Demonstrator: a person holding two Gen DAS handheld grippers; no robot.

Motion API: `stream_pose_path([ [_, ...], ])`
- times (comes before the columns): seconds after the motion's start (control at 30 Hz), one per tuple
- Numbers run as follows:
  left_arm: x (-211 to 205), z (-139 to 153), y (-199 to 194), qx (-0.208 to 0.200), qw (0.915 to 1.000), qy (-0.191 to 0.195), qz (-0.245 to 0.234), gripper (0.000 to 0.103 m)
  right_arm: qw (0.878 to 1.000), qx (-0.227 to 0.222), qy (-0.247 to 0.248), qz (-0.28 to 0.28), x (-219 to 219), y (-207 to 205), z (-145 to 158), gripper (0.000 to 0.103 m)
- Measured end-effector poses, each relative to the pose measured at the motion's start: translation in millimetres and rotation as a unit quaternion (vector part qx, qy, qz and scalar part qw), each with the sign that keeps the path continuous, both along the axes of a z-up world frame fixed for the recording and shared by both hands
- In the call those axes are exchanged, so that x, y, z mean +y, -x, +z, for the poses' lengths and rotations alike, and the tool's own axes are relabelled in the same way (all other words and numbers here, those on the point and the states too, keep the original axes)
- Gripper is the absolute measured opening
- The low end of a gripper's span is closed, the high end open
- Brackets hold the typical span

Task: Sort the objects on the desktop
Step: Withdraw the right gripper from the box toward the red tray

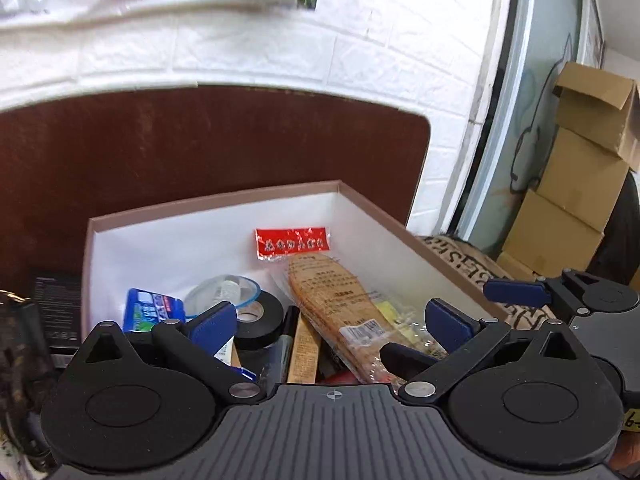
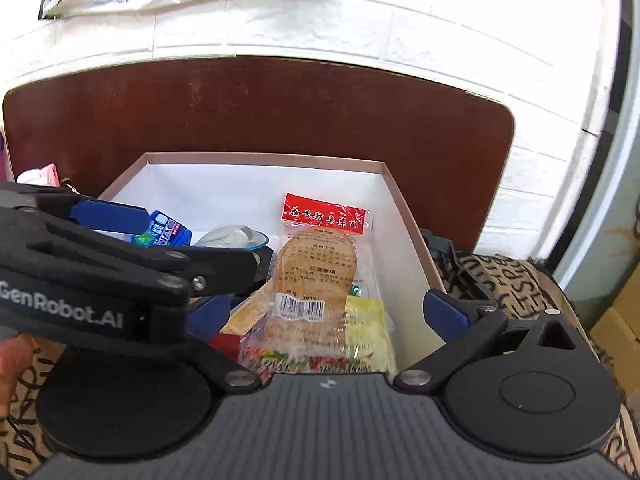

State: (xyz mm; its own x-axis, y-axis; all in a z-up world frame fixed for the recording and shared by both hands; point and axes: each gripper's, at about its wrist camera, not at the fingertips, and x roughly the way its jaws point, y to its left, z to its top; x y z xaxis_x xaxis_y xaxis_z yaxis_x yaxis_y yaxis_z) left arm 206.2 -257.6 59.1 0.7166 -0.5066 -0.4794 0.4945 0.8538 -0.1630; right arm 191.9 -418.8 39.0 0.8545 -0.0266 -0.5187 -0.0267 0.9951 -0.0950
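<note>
An open cardboard box (image 1: 216, 200) (image 2: 264, 156) with a white inside holds the sorted items. A clear pack of insoles (image 1: 332, 292) (image 2: 316, 264) with a red header lies across the top. Beside it are a black tape roll (image 1: 260, 320), a clear tape roll (image 1: 224, 292) and a blue packet (image 1: 152, 312) (image 2: 168, 232). My left gripper (image 1: 332, 320) hangs open over the box's near end, holding nothing. My right gripper (image 2: 328, 316) is open too, above the insoles and a yellow-green packet (image 2: 366, 328). The left gripper's body hides the right gripper's left finger.
The box sits against a dark brown board (image 1: 200, 140) below a white brick wall (image 2: 360, 20). A black carton (image 1: 56, 308) stands left of the box, and lettered fabric (image 2: 520, 280) lies to its right. Stacked cardboard boxes (image 1: 580, 184) stand far right. A hand (image 2: 12, 360) shows at the left edge.
</note>
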Motion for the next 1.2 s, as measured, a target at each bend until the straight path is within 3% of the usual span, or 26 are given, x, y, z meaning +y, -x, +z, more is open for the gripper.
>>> stream_pose_path([
  [0.33,25.7,15.3,59.3,-0.03,0.9986,-0.018,0.04,0.103,0.999,-0.014,-0.036,-0.012,23.1,52.8,11.9,0.103],
  [0.57,55.4,13.4,99.9,-0.031,0.9969,-0.022,0.069,0.103,0.999,-0.015,-0.033,-0.02,50.2,89.2,11.7,0.103],
  [0.83,95.0,0.7,144.7,-0.036,0.9946,-0.04,0.089,0.103,1.0,-0.016,-0.013,0.011,93.3,126.9,-0.3,0.103],
  [1.2,163.0,-23.7,182.9,-0.001,0.9876,-0.053,0.148,0.103,0.999,-0.006,0.003,0.051,162.9,155.6,-26.3,0.103],
])
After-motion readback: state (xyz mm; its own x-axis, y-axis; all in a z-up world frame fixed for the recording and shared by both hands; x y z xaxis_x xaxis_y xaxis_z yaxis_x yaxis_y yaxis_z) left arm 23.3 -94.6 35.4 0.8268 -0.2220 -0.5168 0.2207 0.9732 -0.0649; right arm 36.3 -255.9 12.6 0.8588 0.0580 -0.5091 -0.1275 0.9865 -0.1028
